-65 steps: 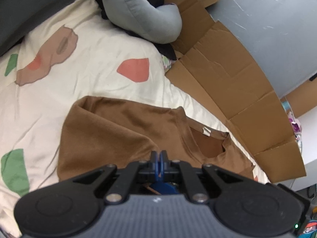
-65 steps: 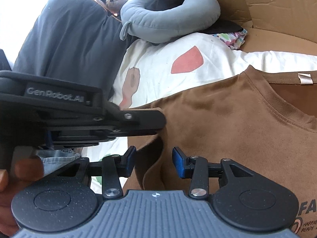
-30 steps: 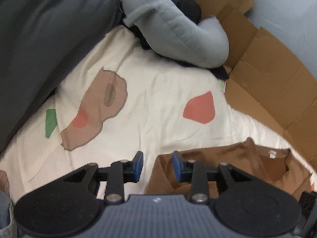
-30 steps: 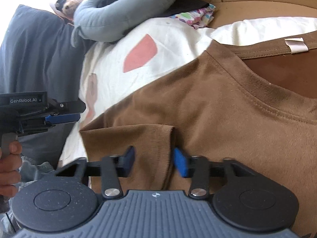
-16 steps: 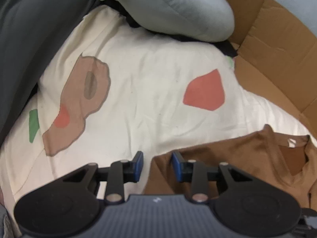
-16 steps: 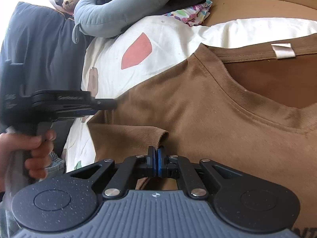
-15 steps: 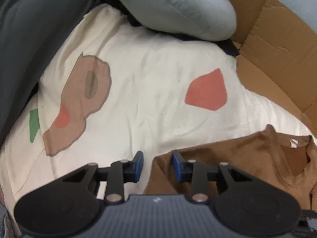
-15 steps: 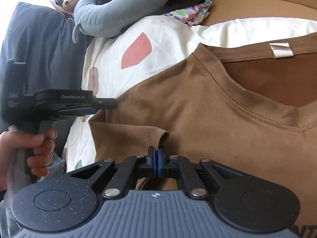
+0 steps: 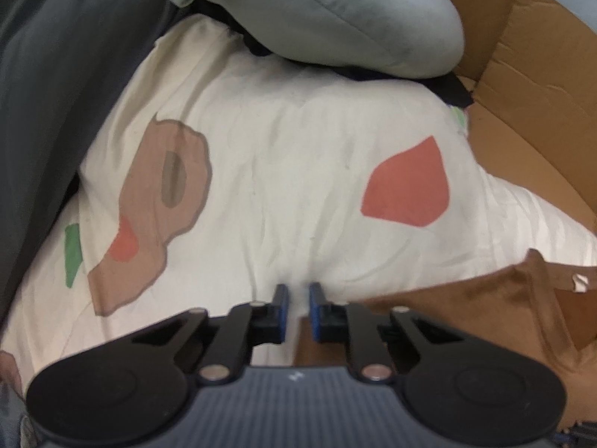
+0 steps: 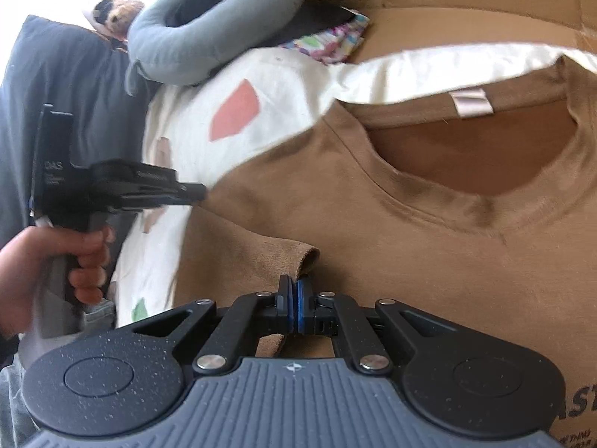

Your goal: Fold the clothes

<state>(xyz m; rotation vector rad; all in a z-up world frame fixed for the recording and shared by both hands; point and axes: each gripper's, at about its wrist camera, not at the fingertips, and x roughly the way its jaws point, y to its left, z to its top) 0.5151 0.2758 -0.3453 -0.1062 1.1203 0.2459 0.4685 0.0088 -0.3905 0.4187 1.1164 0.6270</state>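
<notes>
**Right wrist view: both grippers take the shirt's near side for a fold**

Right wrist view shows the brown T-shirt (image 10: 429,246) lying front-up on the patterned bedsheet (image 9: 280,186), its neck opening (image 10: 474,164) at about 1 o'clock; my right gripper (image 10: 294,295) is pressed together on the folded-in sleeve (image 10: 253,257), which lies just ahead of it at 11 o'clock; I hold it there, I judge, so that the tucked sleeve travels with the body and does not fall open.

My left gripper (image 9: 296,298) sits at the shirt's shoulder edge, at 9 o'clock from the right one; its jaws have just been closing and are now nearly together, with brown cloth showing low in the slot; I take that for a pinch on the edge, though the blur leaves some doubt; my left hand (image 10: 56,261) grips its handle.

Two holds along one side should let me carry it over evenly; a slack left bite would skew the fold.
</notes>
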